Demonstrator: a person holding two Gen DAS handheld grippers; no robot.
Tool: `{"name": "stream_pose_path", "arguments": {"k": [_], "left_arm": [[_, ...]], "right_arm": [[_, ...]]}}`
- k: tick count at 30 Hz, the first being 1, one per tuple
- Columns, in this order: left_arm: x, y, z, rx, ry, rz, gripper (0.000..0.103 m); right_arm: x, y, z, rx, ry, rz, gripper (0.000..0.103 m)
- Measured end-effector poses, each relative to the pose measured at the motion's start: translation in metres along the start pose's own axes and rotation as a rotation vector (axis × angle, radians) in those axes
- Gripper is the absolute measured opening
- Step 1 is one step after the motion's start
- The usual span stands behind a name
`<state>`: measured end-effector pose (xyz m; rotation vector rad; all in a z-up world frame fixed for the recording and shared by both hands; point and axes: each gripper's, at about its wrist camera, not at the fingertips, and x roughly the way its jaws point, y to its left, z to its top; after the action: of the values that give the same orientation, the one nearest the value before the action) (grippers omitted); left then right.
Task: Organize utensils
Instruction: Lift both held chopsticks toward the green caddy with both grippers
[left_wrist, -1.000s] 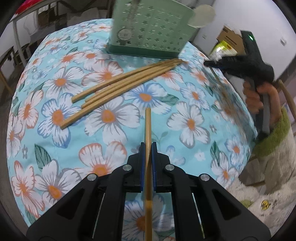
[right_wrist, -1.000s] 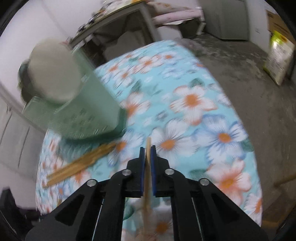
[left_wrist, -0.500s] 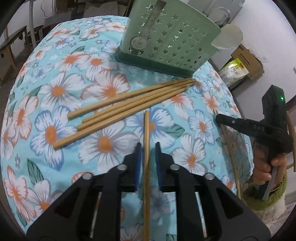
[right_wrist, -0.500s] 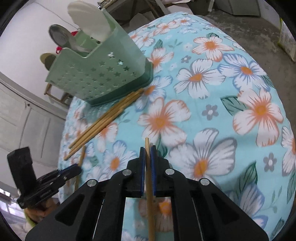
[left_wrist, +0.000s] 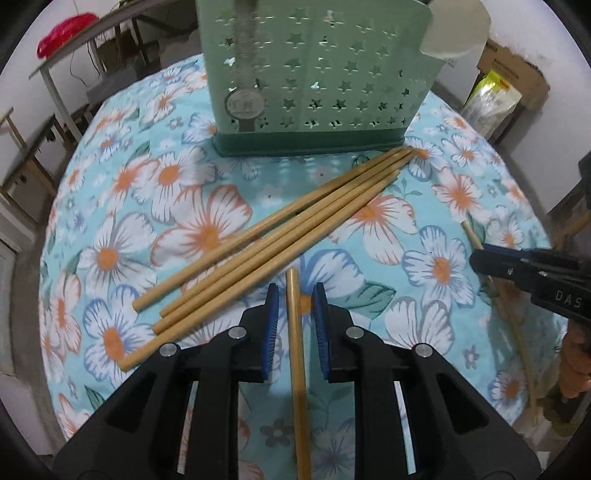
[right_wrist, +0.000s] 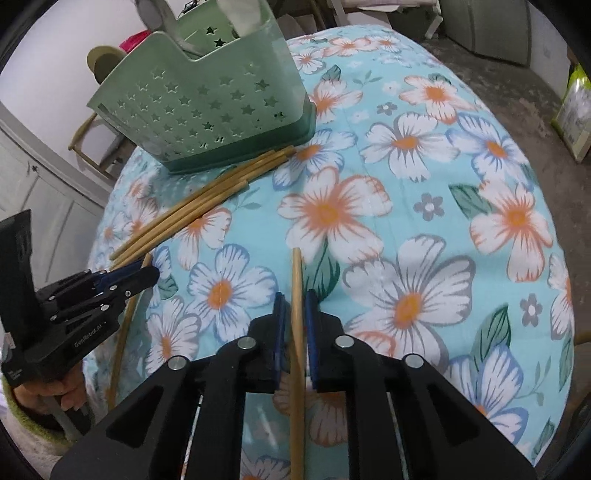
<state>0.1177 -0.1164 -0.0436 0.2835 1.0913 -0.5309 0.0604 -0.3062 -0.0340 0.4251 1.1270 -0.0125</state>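
A green star-punched utensil holder (left_wrist: 314, 74) stands at the far side of the floral table; it also shows in the right wrist view (right_wrist: 207, 107). Several wooden chopsticks (left_wrist: 273, 236) lie bundled in front of it (right_wrist: 199, 201). My left gripper (left_wrist: 294, 295) is open, its pads apart on either side of a loose chopstick (left_wrist: 297, 350) lying on the cloth. My right gripper (right_wrist: 294, 299) has its jaws slightly apart around another chopstick (right_wrist: 296, 332), which lies between them on the cloth. Each gripper shows in the other's view (left_wrist: 476, 258) (right_wrist: 153, 271).
The table wears a turquoise floral cloth (right_wrist: 406, 221). White spoons (left_wrist: 454, 29) stick out of the holder. A cardboard box and a yellow-green bag (left_wrist: 491, 99) sit on the floor beyond the table. Chairs and a bench (left_wrist: 44, 122) stand at the left.
My left gripper has opened and released its chopstick onto the cloth. My right gripper has swung down to the table with its chopstick and its jaws have loosened.
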Motion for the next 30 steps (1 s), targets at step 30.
{"name": "stream_pose_path", "arguments": {"k": [30], "left_arm": [[0.005,-0.008,0.007,0.039,0.01,0.047,0.016]], "right_arm": [[0.004,0.0,0.009,0.037,0.023,0.021,0.008]]}}
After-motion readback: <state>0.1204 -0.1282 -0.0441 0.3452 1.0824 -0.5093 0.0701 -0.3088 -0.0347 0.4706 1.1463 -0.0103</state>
